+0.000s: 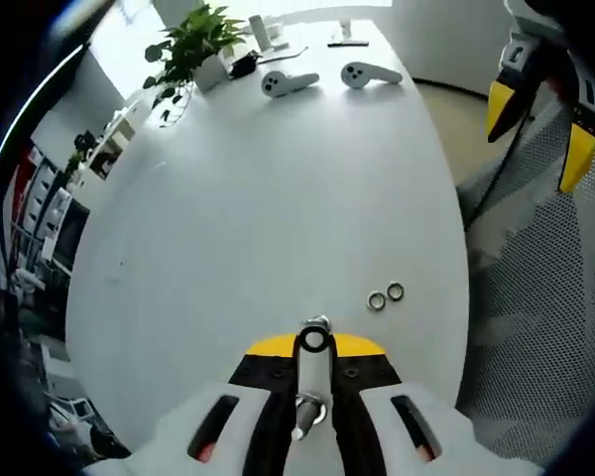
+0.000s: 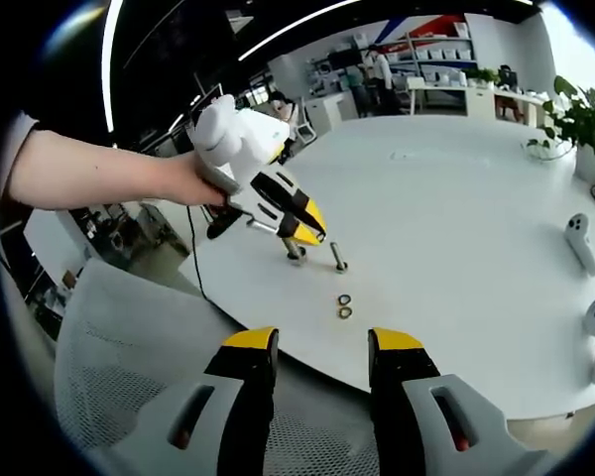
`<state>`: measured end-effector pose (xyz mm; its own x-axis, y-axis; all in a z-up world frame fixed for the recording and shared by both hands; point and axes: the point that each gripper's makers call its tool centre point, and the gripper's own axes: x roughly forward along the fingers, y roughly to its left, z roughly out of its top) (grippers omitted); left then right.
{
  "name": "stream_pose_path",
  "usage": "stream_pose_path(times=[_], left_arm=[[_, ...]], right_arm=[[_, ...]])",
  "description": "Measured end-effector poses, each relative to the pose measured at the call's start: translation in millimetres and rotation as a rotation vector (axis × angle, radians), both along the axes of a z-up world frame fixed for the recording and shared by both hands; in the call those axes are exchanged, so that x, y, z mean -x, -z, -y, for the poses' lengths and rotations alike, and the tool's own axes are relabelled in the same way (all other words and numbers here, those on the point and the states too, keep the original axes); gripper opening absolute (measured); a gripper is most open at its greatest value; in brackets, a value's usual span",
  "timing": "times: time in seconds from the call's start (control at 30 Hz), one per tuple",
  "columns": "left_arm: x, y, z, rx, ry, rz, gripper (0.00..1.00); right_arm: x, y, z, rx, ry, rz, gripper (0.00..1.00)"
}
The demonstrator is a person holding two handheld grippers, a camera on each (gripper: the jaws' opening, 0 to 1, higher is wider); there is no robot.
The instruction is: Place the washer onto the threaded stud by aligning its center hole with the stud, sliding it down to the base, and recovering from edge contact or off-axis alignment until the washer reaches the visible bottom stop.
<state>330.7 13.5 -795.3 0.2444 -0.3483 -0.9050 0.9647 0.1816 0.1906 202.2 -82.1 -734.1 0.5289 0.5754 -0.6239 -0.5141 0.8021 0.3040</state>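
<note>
left tongs clamp a stud over a white table while two washers lie loose

the left gripper [image 2: 299, 230], held in a person's hand [image 2: 193, 180], hangs above the white table [image 1: 238, 218] with its yellow-tipped jaws clenched on a threaded stud [image 1: 312, 372]; something small and metallic, possibly a nut or washer, sits at the stud's near end, though the left gripper view is too tight to say. two washers [image 1: 386, 296] lie touching on the table near its edge. a second stud [image 2: 338, 259] stands upright just beside the left gripper. the right gripper [image 2: 322, 347] hovers past the table edge, over a mesh chair [image 2: 129, 387], jaws spread and holding nothing. two controllers [image 1: 322, 77] and a potted plant [image 1: 193, 45] rest at the far end.
</note>
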Motion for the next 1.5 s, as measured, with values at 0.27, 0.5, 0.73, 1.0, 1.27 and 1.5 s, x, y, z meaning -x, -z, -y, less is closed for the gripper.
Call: stream_pose_path(times=[0.27, 0.5, 0.73, 1.0, 1.27, 1.5], left_arm=[[-6.6, 13.8, -1.6, -0.06, 0.038, -0.021, 0.09], [-7.7, 16.3, -0.3, -0.053, 0.025, -0.045, 0.09], [-7.0, 18.4, -0.6, -0.057, 0.034, -0.049, 0.09], [-7.0, 20.9, 4.2, -0.052, 0.035, -0.059, 0.09], [-5.1, 26.6, 5.5, -0.071, 0.045, -0.07, 0.09], [-4.3, 48.4, 3.6, -0.127, 0.055, -0.102, 0.09]], right_arm=[[-0.6, 0.0, 0.9, -0.002, 0.006, -0.001, 0.38], [-1.4, -0.4, 1.6, -0.006, 0.013, 0.0, 0.38], [-2.1, -0.3, 2.1, -0.008, 0.017, 0.0, 0.38], [-2.1, -0.3, 2.3, -0.01, 0.019, 0.0, 0.38], [-2.2, -0.5, 2.4, -0.011, 0.021, 0.001, 0.38], [-2.6, -0.4, 2.9, -0.012, 0.025, 0.0, 0.38]])
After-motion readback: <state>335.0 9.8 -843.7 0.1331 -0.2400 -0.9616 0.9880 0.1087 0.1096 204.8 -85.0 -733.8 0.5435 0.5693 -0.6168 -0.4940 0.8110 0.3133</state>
